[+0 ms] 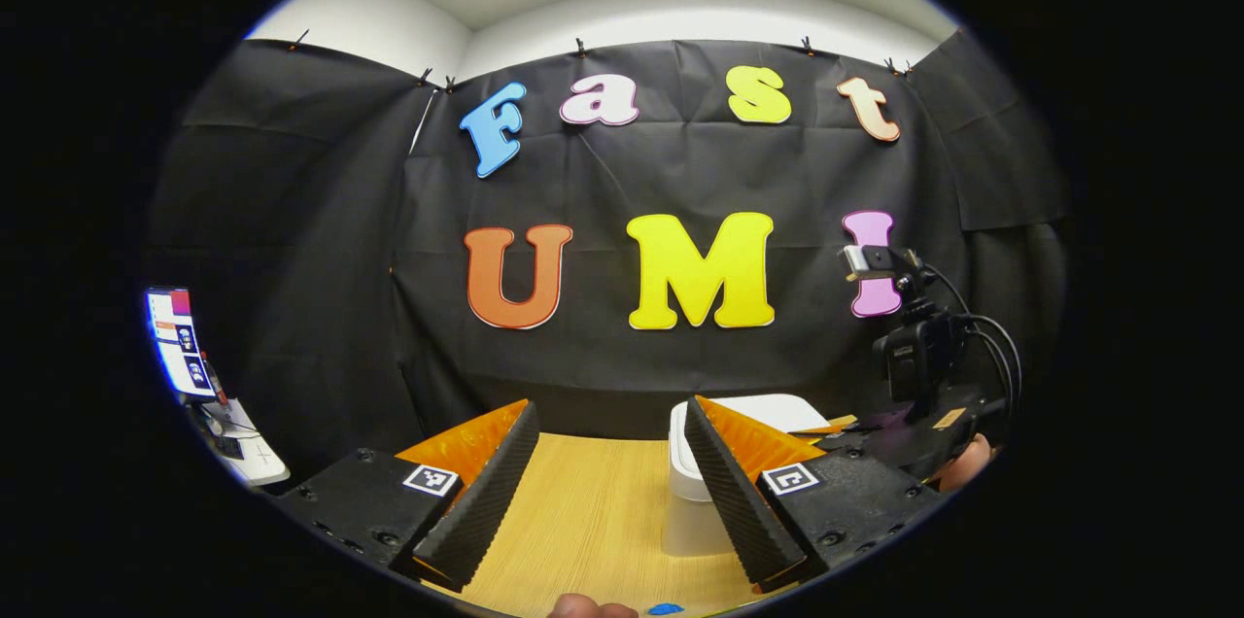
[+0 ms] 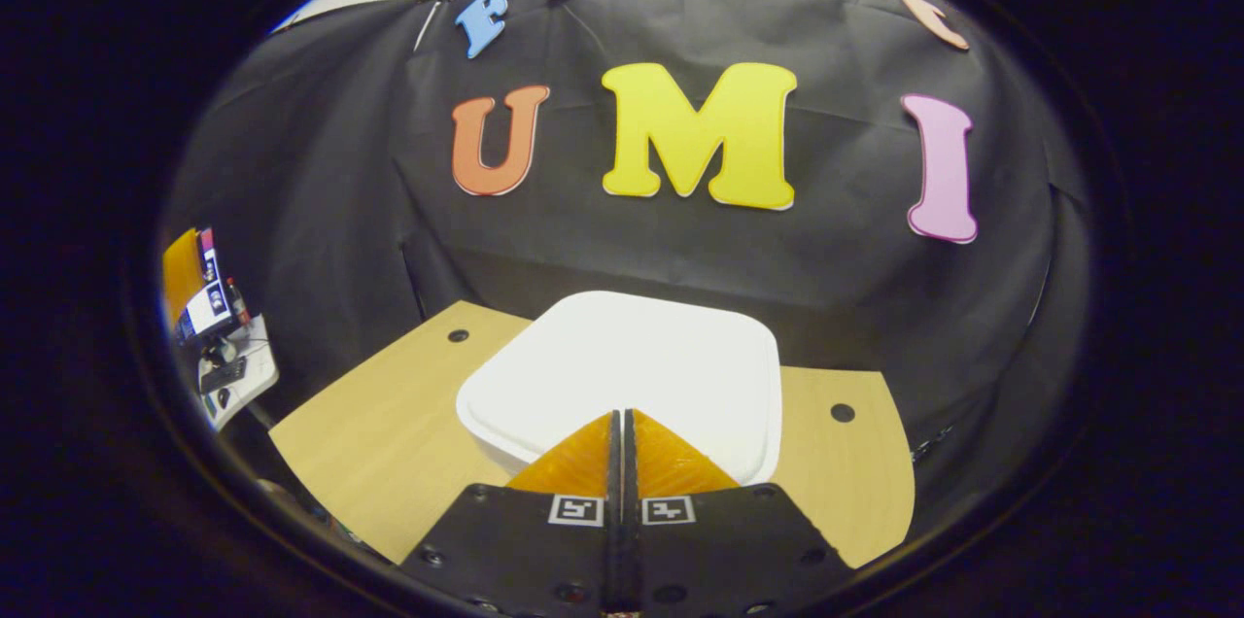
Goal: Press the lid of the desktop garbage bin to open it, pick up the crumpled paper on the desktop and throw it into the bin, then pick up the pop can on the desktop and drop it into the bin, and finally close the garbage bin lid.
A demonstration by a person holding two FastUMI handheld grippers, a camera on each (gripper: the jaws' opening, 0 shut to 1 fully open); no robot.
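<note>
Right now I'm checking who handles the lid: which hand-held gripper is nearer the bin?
Right. The right hand-held gripper, shut, sits over the bin lid. The left hand-held gripper, open, is back beside the bin.

White bin, wood-grain desk

The bin point(image 2: 622, 370) is plain white all over; the desk point(image 2: 389, 443) is pale wood grain with dark round holes.
</note>
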